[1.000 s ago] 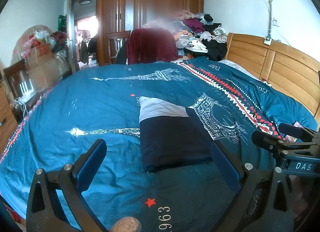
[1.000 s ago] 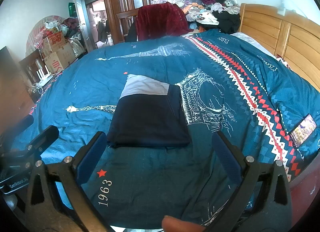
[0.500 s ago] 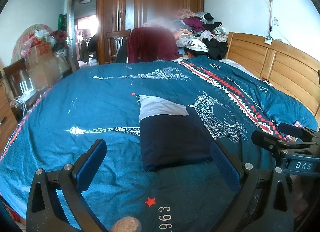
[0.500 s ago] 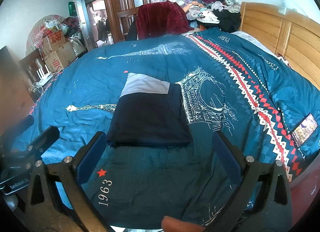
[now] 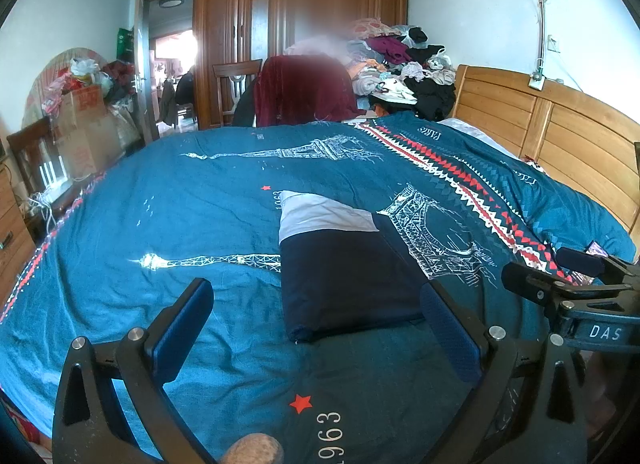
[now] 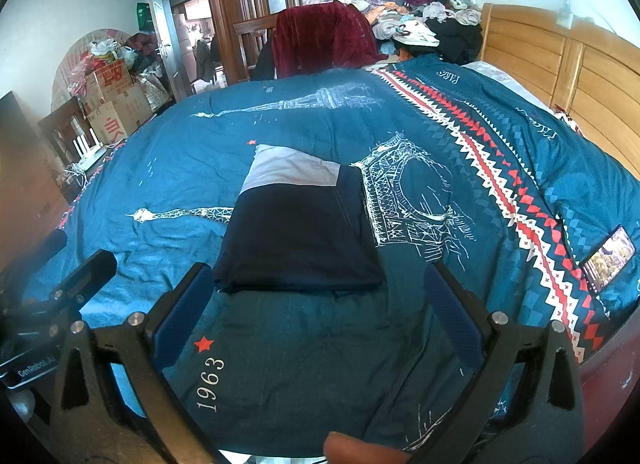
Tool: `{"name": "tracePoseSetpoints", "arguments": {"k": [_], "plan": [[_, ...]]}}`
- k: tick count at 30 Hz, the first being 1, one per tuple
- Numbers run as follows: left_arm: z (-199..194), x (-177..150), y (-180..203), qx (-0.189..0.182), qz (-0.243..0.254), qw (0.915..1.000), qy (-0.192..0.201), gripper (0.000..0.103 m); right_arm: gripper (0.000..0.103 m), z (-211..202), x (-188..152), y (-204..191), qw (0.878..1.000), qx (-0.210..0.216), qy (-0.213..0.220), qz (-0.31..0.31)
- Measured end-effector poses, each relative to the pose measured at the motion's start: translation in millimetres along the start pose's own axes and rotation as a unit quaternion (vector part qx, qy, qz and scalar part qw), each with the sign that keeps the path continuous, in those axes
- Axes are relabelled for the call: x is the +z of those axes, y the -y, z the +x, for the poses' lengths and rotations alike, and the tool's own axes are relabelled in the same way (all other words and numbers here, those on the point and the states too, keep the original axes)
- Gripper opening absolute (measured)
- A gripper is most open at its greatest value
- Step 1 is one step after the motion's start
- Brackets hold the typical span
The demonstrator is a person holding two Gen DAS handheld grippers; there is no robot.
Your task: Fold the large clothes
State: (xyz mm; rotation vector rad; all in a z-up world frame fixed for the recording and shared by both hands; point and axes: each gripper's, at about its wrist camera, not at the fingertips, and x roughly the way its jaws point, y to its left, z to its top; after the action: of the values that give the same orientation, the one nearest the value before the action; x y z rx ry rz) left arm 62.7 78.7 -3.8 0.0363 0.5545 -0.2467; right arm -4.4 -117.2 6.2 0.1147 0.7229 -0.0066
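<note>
My left hand-held gripper (image 5: 316, 316) is open, its two blue-padded fingers spread wide above the bed and holding nothing. My right hand-held gripper (image 6: 318, 296) is open too, also empty, and it hovers just beside the left one; each one is seen at the edge of the other's view. A fingertip (image 6: 352, 450) of my hand shows at the bottom of the right view.

Under the fingers lies the blue duvet cover (image 5: 200, 224), with a red star (image 5: 301, 403) and the print "1963" close to me. A little farther, in the middle of the bed, rests the folded garment (image 5: 340, 276). It is dark navy with a pale grey band at its far end, folded into a neat rectangle and lying flat on the duvet. Neither gripper touches it.

To the right, on the zigzag stripe of the duvet, a phone (image 6: 608, 260) lies with its screen lit. Beyond it stands the wooden headboard (image 5: 560, 136). At the far side of the bed I see a chair with a dark red cloth (image 5: 304, 92) over it, a pile of clothes (image 5: 404, 64), and behind them the brown wardrobe (image 5: 300, 16). On the far left are cardboard boxes (image 6: 116, 104).
</note>
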Motion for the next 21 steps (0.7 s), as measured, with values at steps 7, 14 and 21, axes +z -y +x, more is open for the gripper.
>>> {"name": "tracePoseSetpoints", "arguments": {"k": [7,14,21], "plan": [[-0.1,-0.1,-0.2,0.000,0.000,1.0000,-0.001,0.103,0.103,0.4,0.6,0.8,1.000,0.000,0.000,-0.001],[0.3,-0.9,-0.9,0.001,-0.001,1.0000,-0.001,0.103,0.103,1.4,-1.3,-0.5,1.000,0.000,-0.002,-0.001],[0.1,-1.6,-1.6,0.001,-0.001,1.0000,-0.001,0.103,0.103,2.1,-2.1,-0.2,1.000,0.001,-0.003,0.000]]}}
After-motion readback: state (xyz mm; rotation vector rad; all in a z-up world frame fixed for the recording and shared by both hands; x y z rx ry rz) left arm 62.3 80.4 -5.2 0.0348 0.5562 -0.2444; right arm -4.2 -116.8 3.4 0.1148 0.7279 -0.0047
